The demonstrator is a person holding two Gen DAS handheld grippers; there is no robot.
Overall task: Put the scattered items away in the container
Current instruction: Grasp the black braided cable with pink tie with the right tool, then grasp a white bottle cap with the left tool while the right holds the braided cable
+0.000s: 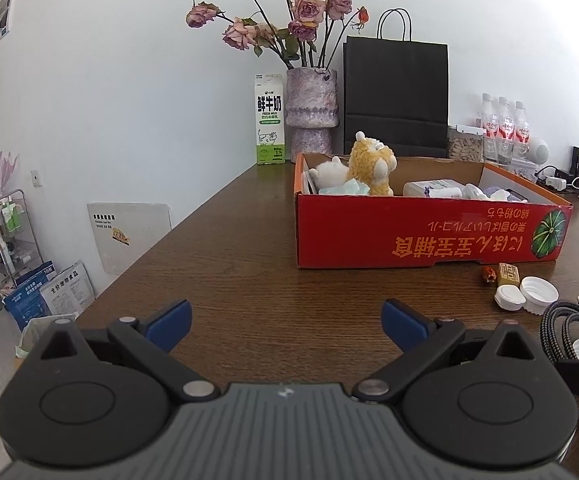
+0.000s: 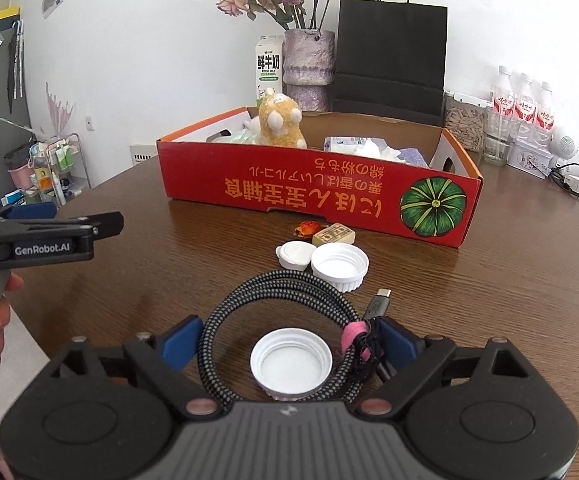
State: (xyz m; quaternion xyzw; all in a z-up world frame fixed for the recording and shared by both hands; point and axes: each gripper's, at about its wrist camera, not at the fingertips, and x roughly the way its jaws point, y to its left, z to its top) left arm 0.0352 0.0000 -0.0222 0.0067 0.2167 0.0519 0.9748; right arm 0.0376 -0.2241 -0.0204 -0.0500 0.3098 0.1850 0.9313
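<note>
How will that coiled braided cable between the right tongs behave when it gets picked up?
The braided cable will probably stay floppy, sagging from wherever it is pinched. The pink strap binds one side, so the coil likely keeps together. Its loose plug end may dangle, and the white cap lying inside the coil could get dragged along.

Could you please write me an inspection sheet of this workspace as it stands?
Surface: brown wooden table.
Job's things: red cardboard box holds a yellow plush toy; loose in front lie a coiled braided cable, white cap, second cap, small white lid, wrapped candy.
Clutter: milk carton, vase of roses, black paper bag, water bottles.
Grippers: left gripper open, over bare table; right gripper open around coil and cap.
Cables: charger leads at far right.
Surroundings: white wall, wire rack.
</note>
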